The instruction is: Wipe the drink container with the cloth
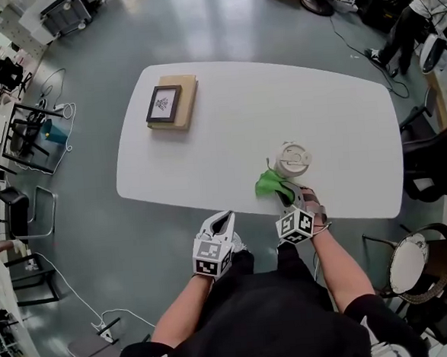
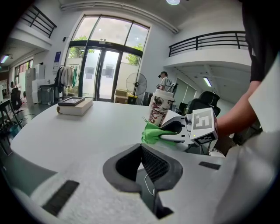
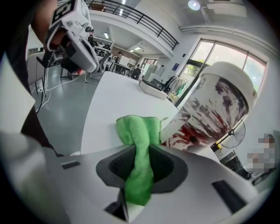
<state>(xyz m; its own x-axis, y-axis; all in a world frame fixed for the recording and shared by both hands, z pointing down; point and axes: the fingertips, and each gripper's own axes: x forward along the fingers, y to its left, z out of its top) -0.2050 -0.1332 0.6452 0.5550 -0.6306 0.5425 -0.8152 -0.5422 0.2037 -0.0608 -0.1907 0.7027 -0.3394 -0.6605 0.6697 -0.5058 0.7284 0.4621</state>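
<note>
A white lidded cup with dark red splashes stands upright near the front edge of the white table. My right gripper is shut on a green cloth, whose free end hangs just left of the cup's base, close beside it. My left gripper is shut with nothing in it, hovering off the table's front edge, to the left of the right one.
A framed picture on a thick book lies at the table's far left. Office chairs stand at the right, a round stool at lower right. A floor fan stands beyond the table.
</note>
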